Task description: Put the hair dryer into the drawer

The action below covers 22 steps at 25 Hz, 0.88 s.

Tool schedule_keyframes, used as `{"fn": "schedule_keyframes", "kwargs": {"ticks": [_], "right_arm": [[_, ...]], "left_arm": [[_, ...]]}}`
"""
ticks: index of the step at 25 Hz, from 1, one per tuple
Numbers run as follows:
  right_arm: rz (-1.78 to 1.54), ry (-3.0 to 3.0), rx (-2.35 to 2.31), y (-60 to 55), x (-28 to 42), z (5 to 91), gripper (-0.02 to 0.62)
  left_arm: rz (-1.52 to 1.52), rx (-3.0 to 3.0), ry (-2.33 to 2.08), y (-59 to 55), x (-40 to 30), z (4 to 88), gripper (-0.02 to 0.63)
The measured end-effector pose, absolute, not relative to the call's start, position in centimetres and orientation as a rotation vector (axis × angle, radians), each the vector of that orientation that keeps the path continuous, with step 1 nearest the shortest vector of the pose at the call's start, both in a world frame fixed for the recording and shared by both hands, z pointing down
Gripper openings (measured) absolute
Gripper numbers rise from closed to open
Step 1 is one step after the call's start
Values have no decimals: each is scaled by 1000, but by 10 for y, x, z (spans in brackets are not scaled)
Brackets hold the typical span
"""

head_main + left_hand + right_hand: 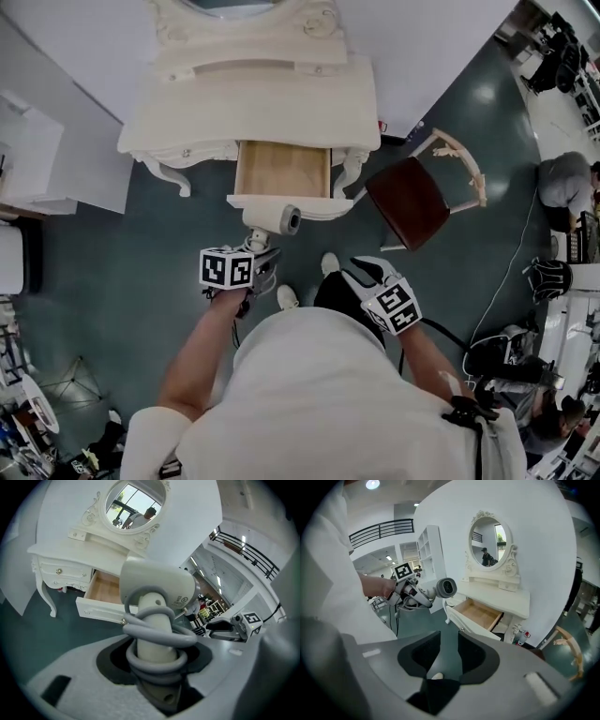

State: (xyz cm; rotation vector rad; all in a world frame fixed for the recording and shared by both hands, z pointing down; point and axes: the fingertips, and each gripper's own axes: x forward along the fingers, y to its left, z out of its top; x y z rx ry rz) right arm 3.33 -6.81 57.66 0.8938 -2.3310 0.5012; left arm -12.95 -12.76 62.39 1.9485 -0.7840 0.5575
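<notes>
A white hair dryer with its grey cord wound round the handle is held in front of the white dressing table. My left gripper is shut on that handle, and the dryer's head stands upright above the jaws. The table's wooden drawer is pulled open, just beyond the dryer. In the right gripper view the dryer hangs left of the open drawer. My right gripper is lower right of the dryer; its jaws are open with nothing between them.
A chair with a dark red seat stands right of the table. An oval mirror tops the table. A person crouches at the far right, with cables and gear on the floor. White furniture stands at the left.
</notes>
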Motion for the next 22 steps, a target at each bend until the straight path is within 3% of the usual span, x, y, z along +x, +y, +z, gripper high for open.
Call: {"fn": "schedule_keyframes", "kwargs": {"ticks": [12, 22], "right_arm": [[469, -2399, 687, -239, 63, 569, 112], [509, -2369, 638, -306, 124, 586, 112]], "left_arm": [[723, 1703, -937, -278, -126, 706, 224], [954, 1547, -1000, -360, -131, 779, 224]]}}
